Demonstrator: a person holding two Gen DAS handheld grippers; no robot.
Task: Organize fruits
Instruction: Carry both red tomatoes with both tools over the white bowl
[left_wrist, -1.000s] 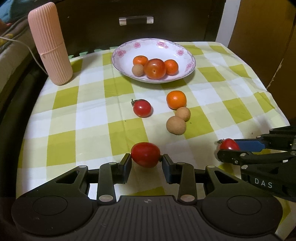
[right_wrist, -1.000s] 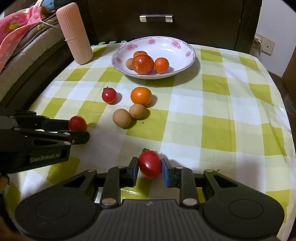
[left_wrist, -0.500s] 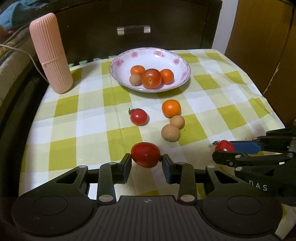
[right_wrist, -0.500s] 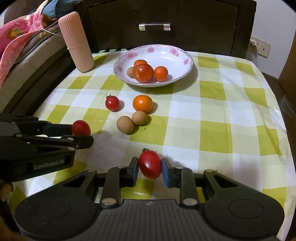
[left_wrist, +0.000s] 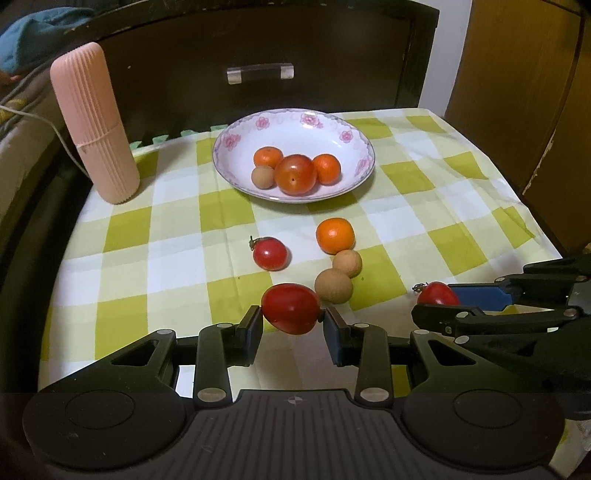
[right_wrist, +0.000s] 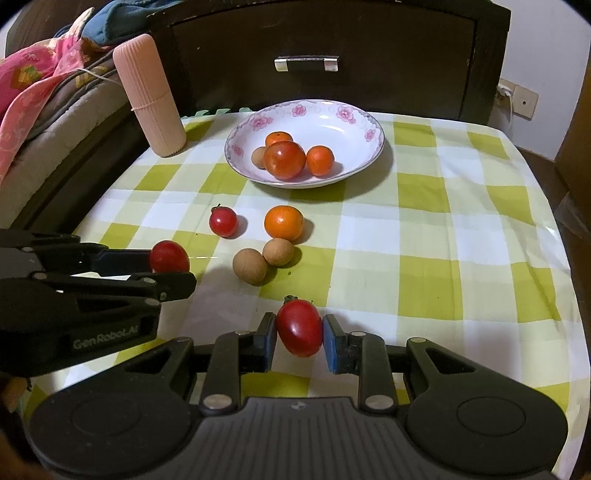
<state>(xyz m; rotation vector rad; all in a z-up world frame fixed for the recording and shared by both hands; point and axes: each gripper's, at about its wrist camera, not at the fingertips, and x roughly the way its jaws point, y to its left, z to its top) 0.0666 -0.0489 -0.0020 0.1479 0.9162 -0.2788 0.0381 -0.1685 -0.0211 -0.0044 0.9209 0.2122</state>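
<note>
I have my left tongs (left_wrist: 291, 325) clamped on a large red tomato (left_wrist: 291, 308), pads pressed to its two sides, and it hangs clear of the checked cloth (left_wrist: 177, 236) that covers the bench. My right tongs (right_wrist: 299, 338) are closed on a smaller red tomato (right_wrist: 299, 326) with its green stem end pointing away from me; it too sits between the blue pads (right_wrist: 331, 341), held off the cloth. From the left camera the right tongs come in at the right edge with their tomato showing at the tips; from the right camera the left tongs reach in from the left edge in the same way.

Ahead of both, near the far end of the bench, stands the white plate with pink flowers (left_wrist: 236, 136). In it lie a big orange-red tomato (left_wrist: 295, 174), two small oranges (left_wrist: 268, 157) on either side of it, and one tan round fruit (left_wrist: 262, 177) touching the tomato's left side.

Loose on the cloth between the plate and my tongs: a cherry tomato (left_wrist: 270, 253) with a stem, an orange (left_wrist: 335, 235) to its right, and two tan round fruits (left_wrist: 333, 286) touching each other just below the orange (longans, I think, though I cannot be sure).

A ribbed pink case (left_wrist: 94, 122) stands upright at the far left corner. Behind the bench is a dark drawer front with a metal handle (left_wrist: 260, 74).
</note>
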